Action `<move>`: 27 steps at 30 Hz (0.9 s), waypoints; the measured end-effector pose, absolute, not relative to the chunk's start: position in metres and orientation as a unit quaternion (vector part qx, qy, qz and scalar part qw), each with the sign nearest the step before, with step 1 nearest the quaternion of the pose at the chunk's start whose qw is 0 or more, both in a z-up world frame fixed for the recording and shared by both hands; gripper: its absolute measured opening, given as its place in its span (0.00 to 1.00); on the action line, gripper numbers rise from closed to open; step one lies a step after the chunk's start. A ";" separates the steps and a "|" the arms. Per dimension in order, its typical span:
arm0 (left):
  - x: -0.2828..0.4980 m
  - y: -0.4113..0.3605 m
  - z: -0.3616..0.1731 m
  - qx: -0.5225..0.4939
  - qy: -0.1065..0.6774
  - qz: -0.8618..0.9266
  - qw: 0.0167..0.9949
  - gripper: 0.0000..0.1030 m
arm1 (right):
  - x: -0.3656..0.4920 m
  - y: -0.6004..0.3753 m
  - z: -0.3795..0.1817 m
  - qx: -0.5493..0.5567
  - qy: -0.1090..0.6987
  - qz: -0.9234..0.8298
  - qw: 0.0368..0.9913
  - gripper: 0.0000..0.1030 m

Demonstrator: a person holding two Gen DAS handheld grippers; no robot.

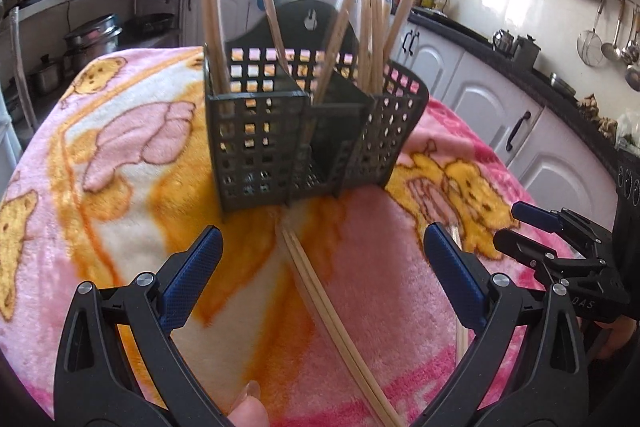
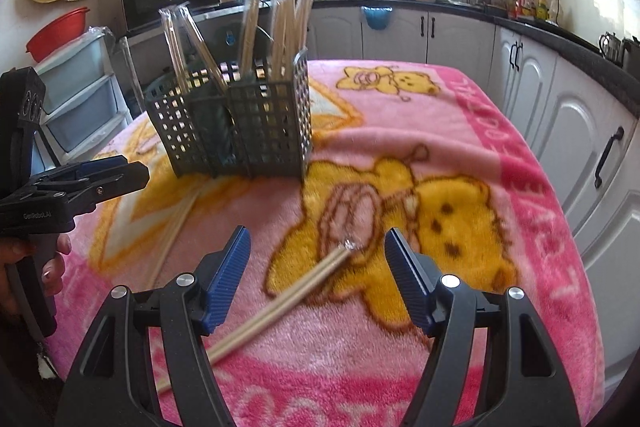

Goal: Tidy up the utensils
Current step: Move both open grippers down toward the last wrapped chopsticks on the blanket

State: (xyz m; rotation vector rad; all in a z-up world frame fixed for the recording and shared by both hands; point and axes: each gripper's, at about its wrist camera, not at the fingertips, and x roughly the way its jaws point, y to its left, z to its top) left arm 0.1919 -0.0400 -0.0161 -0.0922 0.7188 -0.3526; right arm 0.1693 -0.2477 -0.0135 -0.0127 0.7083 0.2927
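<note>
Two grippers hang over the table under my control, both with their blue pads standing well apart and gripping nothing. On the left, my left gripper (image 1: 322, 267) points down at a wrapped pair of chopsticks (image 1: 320, 303) that lies on the pink bear-print blanket (image 1: 120, 147), running from just in front of the holder back toward me between the spread fingers without touching either pad. Ahead of it, in the middle of the table, I see the dark slotted utensil holder (image 1: 272, 135) standing upright, its compartments already filled with upright wrapped chopsticks (image 1: 372, 39). Further right, my right gripper (image 2: 316, 267) hovers over a second pair of chopsticks (image 2: 288, 303), which lies slantwise on the yellow bear, its wrapped tip between the open pads and clear of both.
</note>
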 end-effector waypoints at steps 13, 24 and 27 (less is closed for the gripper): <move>0.219 -0.052 -0.045 -0.044 0.398 -0.182 0.898 0.90 | 0.182 -0.256 -0.035 0.013 0.379 0.139 0.915 0.65; 0.250 -0.050 -0.061 -0.069 0.431 -0.145 0.888 0.67 | 0.219 -0.258 -0.050 0.054 0.426 0.148 0.891 0.51; 0.255 -0.047 -0.065 -0.076 0.437 -0.129 0.887 0.61 | 0.229 -0.258 -0.057 0.069 0.444 0.142 0.882 0.43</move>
